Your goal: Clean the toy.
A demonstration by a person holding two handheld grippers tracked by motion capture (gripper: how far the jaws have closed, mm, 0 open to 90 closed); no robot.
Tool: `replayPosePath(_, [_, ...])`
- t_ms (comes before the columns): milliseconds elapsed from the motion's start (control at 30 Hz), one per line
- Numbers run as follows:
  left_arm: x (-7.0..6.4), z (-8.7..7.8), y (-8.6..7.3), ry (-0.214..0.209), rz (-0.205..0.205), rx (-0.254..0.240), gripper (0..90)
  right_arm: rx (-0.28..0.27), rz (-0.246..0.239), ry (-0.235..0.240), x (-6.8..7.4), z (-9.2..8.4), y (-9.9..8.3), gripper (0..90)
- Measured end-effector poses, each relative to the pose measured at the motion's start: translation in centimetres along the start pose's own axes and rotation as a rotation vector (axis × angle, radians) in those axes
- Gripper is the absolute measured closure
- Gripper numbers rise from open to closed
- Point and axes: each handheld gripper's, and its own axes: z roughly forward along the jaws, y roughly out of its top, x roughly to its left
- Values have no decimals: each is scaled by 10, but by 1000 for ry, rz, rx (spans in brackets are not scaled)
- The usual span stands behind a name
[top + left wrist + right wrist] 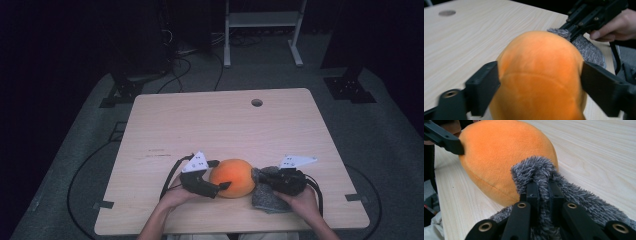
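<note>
An orange plush ball (231, 177) lies near the table's front edge, between my two grippers. My left gripper (222, 186) stands open around it. In the left gripper view its jaws flank the plush (536, 50), just touching its sides without denting it. A grey fuzzy cloth piece (267, 197) lies against the ball's right side. My right gripper (260, 176) is shut on a tuft of it (534, 168), with the orange plush (504, 150) right behind. The right gripper (584, 22) shows beyond the ball in the left gripper view.
The light wooden table (210, 120) has a round cable hole (256, 102) near its far edge. Bare tabletop stretches behind and to both sides of the plush. Cables and a white frame (262, 20) stand on the floor beyond.
</note>
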Motion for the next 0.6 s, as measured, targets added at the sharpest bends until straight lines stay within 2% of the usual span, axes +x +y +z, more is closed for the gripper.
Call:
replayPosePath(100, [4,3,-1,-7,-50,44,127,5,4,4,-1,0,0,818])
replayPosePath(133, [5,3,-2,-10,-54,50,146,4,1,4,0,-1,1,817])
replayPosePath(167, [4,3,-2,-7,-41,45,190,3,1,3,0,-1,2,818])
replayPosePath(267, [-2,2,-3,28,52,14,362,-37,-25,-12,4,-8,8,818])
replayPosePath(333, [-8,3,0,34,131,11,399,-84,-39,-15,9,-14,15,817])
replayPosePath(367, [-11,5,3,23,163,9,407,-111,-50,-10,12,-17,19,817])
replayPosePath(433, [-16,9,6,17,202,24,405,-163,-85,36,21,-21,26,817])
replayPosePath(533, [-21,11,9,12,249,36,390,-157,-146,71,35,-14,32,817])
replayPosePath(567, [-22,11,8,14,272,48,384,-135,-174,68,39,-10,31,817])
replayPosePath(600, [-23,10,7,13,274,52,383,-114,-209,49,43,-5,30,817])
